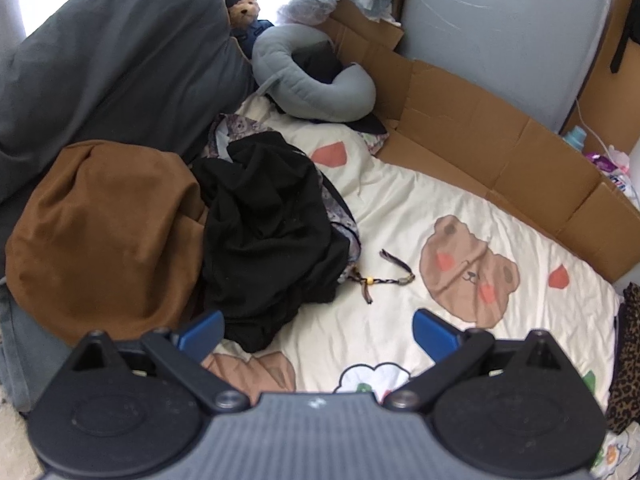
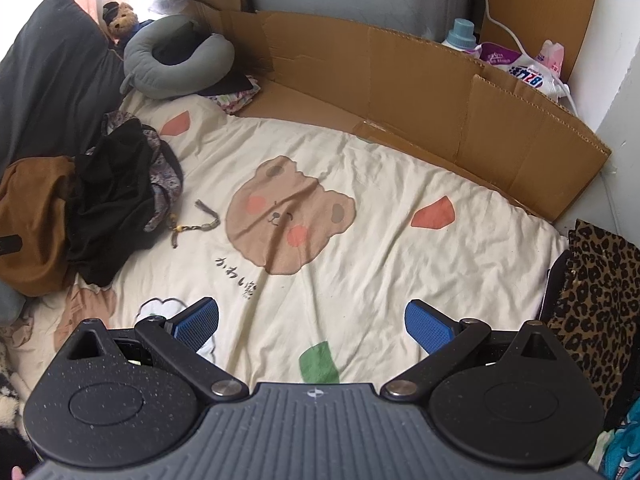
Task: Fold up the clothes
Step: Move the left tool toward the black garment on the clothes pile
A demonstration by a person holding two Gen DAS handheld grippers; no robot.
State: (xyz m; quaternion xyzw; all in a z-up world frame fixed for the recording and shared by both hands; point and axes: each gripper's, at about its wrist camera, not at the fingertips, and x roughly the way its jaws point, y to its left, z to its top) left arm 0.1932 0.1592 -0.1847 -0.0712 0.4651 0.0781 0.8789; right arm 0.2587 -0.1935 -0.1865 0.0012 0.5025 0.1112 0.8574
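A crumpled black garment [image 1: 268,236] [image 2: 112,204] lies heaped on the left of a cream bear-print sheet [image 1: 400,208] [image 2: 360,184], over a floral patterned piece [image 2: 164,184]. A brown garment [image 1: 104,232] [image 2: 32,220] is bunched to its left. My left gripper [image 1: 318,332] is open, hovering just in front of the black heap with nothing between its blue pads. My right gripper [image 2: 312,322] is also open above the bare sheet, near the bear print. A leopard-print garment [image 2: 600,300] [image 1: 628,360] lies at the right edge.
A tasselled braided cord [image 1: 384,276] [image 2: 192,224] lies beside the heap. A grey neck pillow [image 1: 308,76] [image 2: 168,64], dark grey pillow [image 1: 100,60] and teddy bear [image 2: 120,18] sit at the back left. Flattened cardboard [image 2: 440,92] lines the far side.
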